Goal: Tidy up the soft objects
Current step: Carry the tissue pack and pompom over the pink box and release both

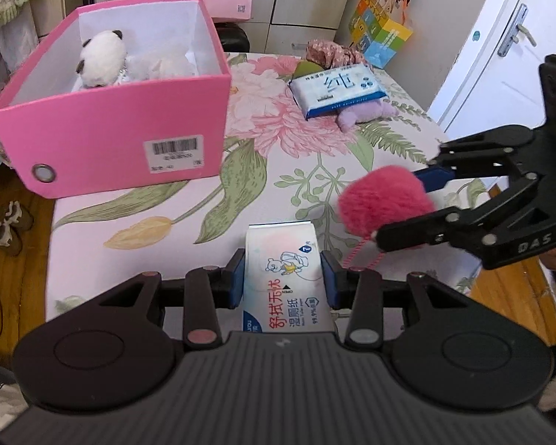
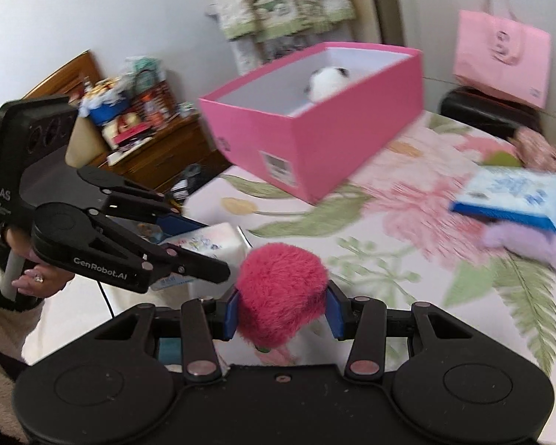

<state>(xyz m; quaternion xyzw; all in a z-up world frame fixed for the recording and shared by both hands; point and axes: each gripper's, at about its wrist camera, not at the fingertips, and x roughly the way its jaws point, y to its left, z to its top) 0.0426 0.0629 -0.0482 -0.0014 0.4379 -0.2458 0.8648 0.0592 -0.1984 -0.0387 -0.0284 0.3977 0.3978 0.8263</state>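
Pink pom-pom (image 2: 282, 289) squeezed between my right tongs (image 2: 281, 309), fuzzy sides bulging past the blue pads (image 2: 232, 313), a twisted pink cord (image 1: 363, 257) dangling under it; from the left camera it hangs above the flowered cloth (image 1: 159, 200), off to the right of my other load; and that load is a wet-wipe pack (image 1: 287, 278), white with a little cartoon bear and red lettering, clamped flat between my left tongs (image 1: 283, 278), both blue pads pressed to its edges; ahead and to the left, the pink box (image 1: 129, 126) sits open on the cloth, barcode label facing me, with a white plush with dark ears (image 1: 102, 57) already lying inside against the white lining; further back on the right, a blue-and-white tissue pack (image 1: 337, 91) rests on top of a lilac soft toy (image 1: 356, 115), with a floral fabric bundle (image 1: 330, 52) just behind them; beyond the table's far edge, a pink paper bag (image 2: 500, 55) stands on a dark stool; the right-hand view is blurred across the cloth and the tissue pack, so its fine print I cannot read.
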